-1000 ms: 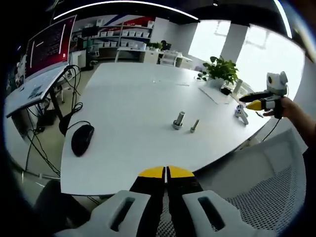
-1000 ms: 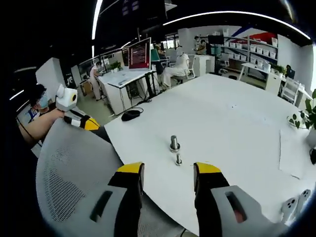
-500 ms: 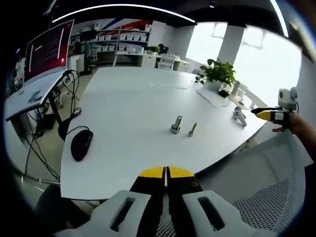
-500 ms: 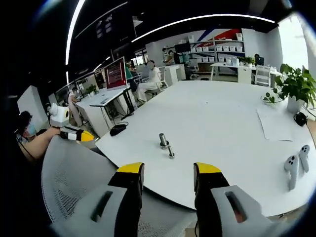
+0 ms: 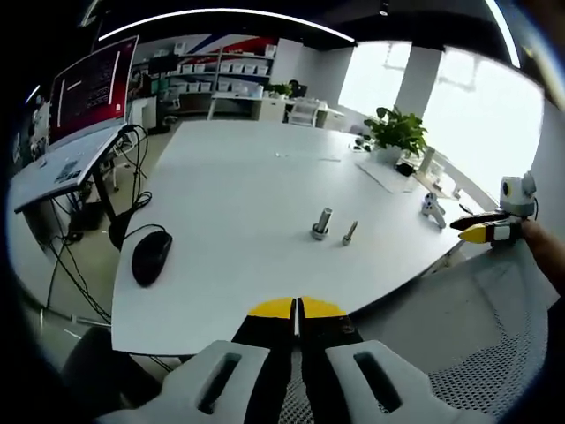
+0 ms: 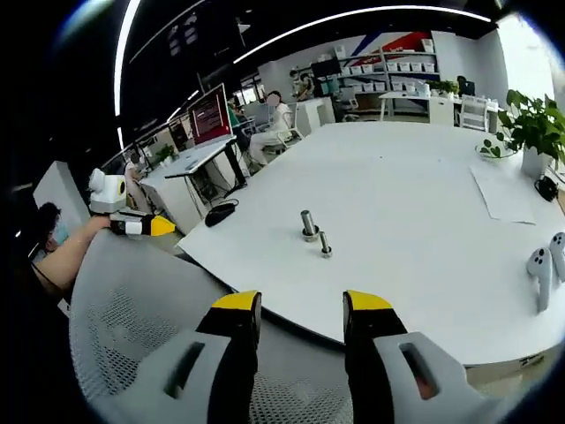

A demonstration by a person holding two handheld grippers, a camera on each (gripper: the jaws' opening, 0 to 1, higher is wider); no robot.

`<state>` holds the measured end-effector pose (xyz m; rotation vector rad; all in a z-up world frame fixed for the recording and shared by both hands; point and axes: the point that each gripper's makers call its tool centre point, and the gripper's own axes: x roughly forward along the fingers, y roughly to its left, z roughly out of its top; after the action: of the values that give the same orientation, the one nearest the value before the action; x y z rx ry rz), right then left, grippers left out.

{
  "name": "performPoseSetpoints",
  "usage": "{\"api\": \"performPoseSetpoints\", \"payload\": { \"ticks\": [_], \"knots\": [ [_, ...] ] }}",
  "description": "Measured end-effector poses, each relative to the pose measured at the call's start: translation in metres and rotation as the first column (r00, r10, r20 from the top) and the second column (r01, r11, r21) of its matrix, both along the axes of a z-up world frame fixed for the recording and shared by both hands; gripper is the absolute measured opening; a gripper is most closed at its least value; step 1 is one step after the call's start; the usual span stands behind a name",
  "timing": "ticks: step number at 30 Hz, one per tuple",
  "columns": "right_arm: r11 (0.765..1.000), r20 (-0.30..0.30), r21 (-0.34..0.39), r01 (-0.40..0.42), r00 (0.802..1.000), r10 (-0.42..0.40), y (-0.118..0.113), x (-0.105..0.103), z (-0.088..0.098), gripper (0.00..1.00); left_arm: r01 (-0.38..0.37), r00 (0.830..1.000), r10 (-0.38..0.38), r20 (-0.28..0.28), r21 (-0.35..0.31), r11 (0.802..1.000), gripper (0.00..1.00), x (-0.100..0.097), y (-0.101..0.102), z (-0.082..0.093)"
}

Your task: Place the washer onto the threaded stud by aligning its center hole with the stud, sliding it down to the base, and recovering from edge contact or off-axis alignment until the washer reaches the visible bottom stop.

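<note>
Stud [image 5: 321, 223] on white table [image 5: 238, 177]

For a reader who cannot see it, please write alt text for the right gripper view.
The right tongs are open and empty above a mesh chair back, short of a white table. On it stand a threaded stud and a smaller bolt.

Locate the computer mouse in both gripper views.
Left gripper view: the mouse lies at left of centre, near the white table's left edge, its cable running up and away.
Right gripper view: small and dark, upper left of centre, at the table's far corner.
Shared landmark: the upright stud mid-table.
</note>
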<state>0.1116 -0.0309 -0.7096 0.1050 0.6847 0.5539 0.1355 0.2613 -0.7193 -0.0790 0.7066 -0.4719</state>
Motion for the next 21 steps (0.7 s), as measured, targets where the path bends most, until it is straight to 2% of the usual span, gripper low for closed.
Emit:
{"api": "performPoseSetpoints", "payload": {
  "ticks": [1, 3, 6, 8, 10, 21],
  "knots": [
    [1.0, -0.011, 0.012, 0.0, 1.0, 0.0, 0.001, -0.002, 0.0, 0.39, 0.0, 1.0, 0.0, 0.001, 0.001, 1.0, 0.0, 0.0, 0.0, 0.0],
    [0.999, 0.007, 0.037, 0.014, 1.0, -0.014, 0.002, -0.003, 0.004, 0.39, 0.004, 1.0, -0.004, 0.001, -0.001, 1.0, 0.0, 0.0, -0.001, 0.0],
    [0.999, 0.002, 0.033, 0.007, 1.0, -0.007, 0.002, -0.002, 0.002, 0.37, -0.008, 1.0, 0.008, 0.018, -0.013, 1.0, 0.0, 0.0, 0.0, 0.003],
    [1.0, -0.025, 0.02, -0.016, 1.0, 0.017, 0.004, -0.003, -0.004, 0.32, -0.045, 0.999, 0.046, 0.021, -0.049, 0.998, 0.0, 0.002, 0.003, 0.005],
    [0.999, -0.031, 0.012, -0.029, 0.999, 0.03, 0.007, -0.004, -0.004, 0.32, -0.066, 0.996, 0.07, 0.047, -0.086, 0.994, 0.0, 0.005, 0.003, 0.011],
    [0.999, -0.053, 0.028, -0.041, 0.998, 0.042, 0.009, -0.008, -0.006, 0.32, -0.054, 0.998, 0.056, 0.027, -0.081, 0.995, 0.0, 0.003, 0.002, 0.007]
  ]
}}
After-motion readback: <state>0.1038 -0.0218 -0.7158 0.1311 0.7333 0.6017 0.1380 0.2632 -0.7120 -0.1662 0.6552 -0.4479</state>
